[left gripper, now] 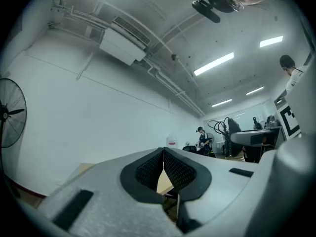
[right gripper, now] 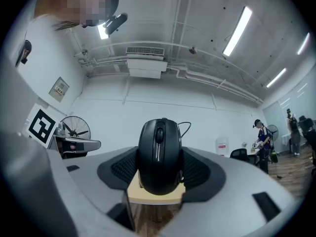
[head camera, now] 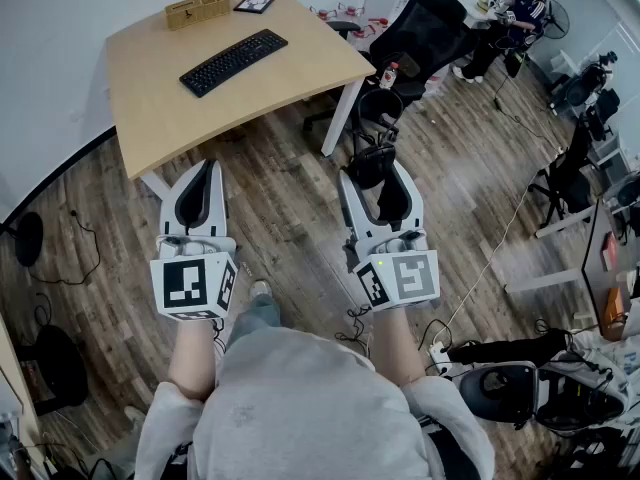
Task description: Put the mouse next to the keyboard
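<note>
A black keyboard (head camera: pixel 233 61) lies at an angle on the light wooden table (head camera: pixel 170 118) in the head view. Both grippers hang over the wood floor, just short of the table's near edge. My right gripper (head camera: pixel 378 173) is shut on a black corded mouse (head camera: pixel 372 164). In the right gripper view the mouse (right gripper: pixel 159 154) stands between the dark pads (right gripper: pixel 197 169), its wheel facing the camera and its cord looping behind. My left gripper (head camera: pixel 203 170) is shut with nothing in it. In the left gripper view its pads (left gripper: pixel 148 171) meet at the tip, and a corner of the table shows through below.
A wicker basket (head camera: pixel 197 10) and a small framed picture (head camera: pixel 254 3) sit at the table's far end. A black office chair (head camera: pixel 425 33) and a bottle (head camera: pixel 389 74) stand right of the table. A person (head camera: pixel 520 13) sits far right. Cables and a power strip (head camera: pixel 440 353) lie on the floor.
</note>
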